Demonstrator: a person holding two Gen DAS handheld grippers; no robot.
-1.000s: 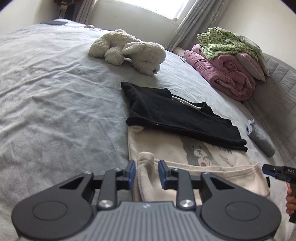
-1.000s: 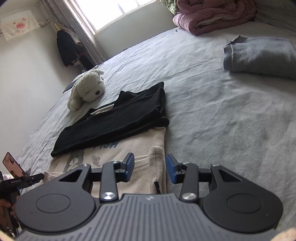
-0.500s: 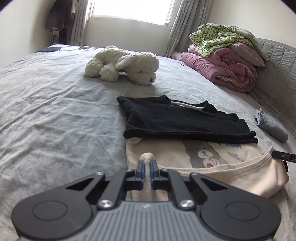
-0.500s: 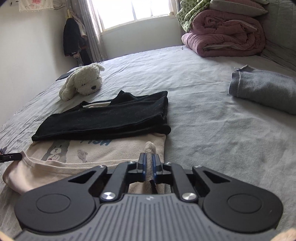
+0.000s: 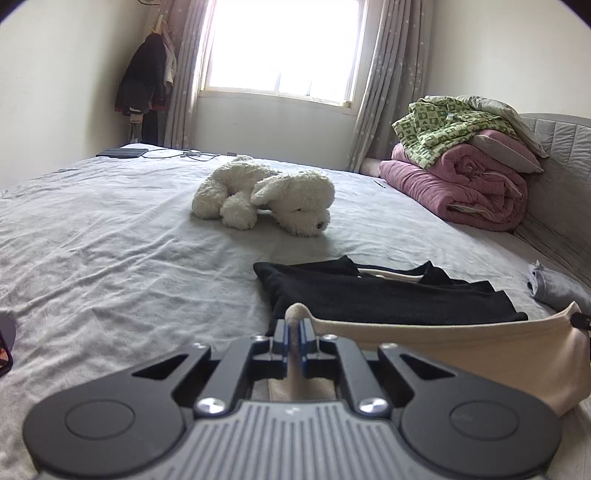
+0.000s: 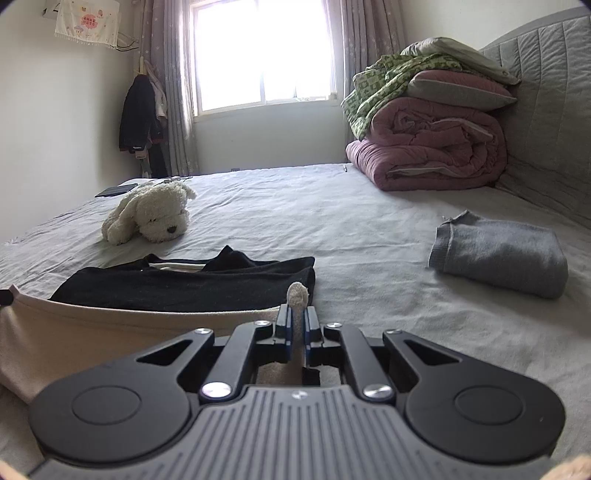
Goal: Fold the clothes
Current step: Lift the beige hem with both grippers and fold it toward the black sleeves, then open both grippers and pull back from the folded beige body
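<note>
Cream garment: printed front hidden behind raised edge; lower part hidden under left gripper body. Black garment: near edge hidden behind cream cloth. Dark object at left frame edge cut off, cannot identify. Wall hanging: print too small to read. Window overexposed, outside washed out. Grey folded cloth partly hidden behind cream edge.
</note>
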